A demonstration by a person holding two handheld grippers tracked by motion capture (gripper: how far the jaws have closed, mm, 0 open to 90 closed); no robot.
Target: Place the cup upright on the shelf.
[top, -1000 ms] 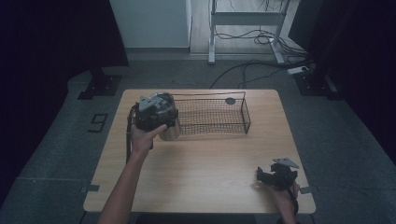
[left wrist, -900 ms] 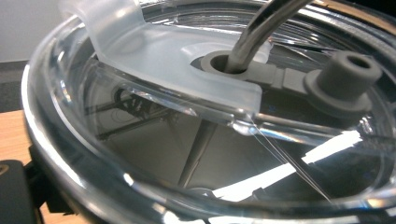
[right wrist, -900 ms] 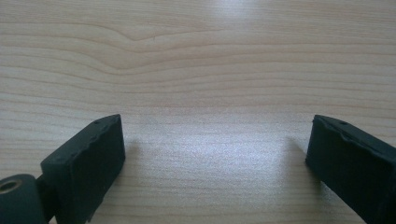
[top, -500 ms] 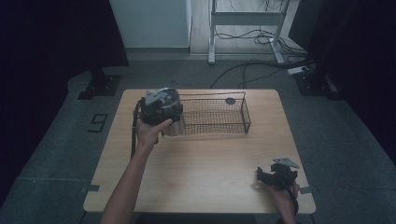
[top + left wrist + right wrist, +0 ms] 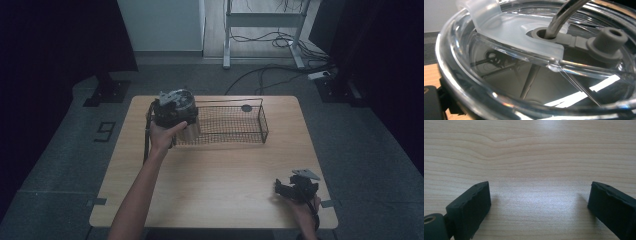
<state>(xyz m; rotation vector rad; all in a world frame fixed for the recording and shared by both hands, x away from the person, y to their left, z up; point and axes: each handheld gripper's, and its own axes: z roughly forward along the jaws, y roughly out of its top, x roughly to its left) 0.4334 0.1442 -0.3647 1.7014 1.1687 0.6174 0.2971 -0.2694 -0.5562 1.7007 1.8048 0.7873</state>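
Right hand-held gripper (image 5: 296, 188) at near right corner of worktop (image 5: 220, 185), jaws spread wide, holding nothing, bare wood between them. Farther off, left hand-held gripper (image 5: 174, 111) raised at left end of wire basket (image 5: 235, 122), clamped on steel tumbler (image 5: 190, 131) with clear lid (image 5: 506, 50) and metal straw (image 5: 564, 17).

High view: fixed overhead, person's side, facing forward and down; takes in whole desk (image 5: 215, 165), wire basket (image 5: 227, 124), floor and cables beyond.

Left gripper view: rides left gripper (image 5: 172, 112), pressed right up against clear lid (image 5: 519, 57) with metal straw (image 5: 564, 17); sliver of desk at left edge.

Right gripper view: rides right gripper (image 5: 539, 205), facing down, very close to bare desk wood, shared with high view's near-right corner.
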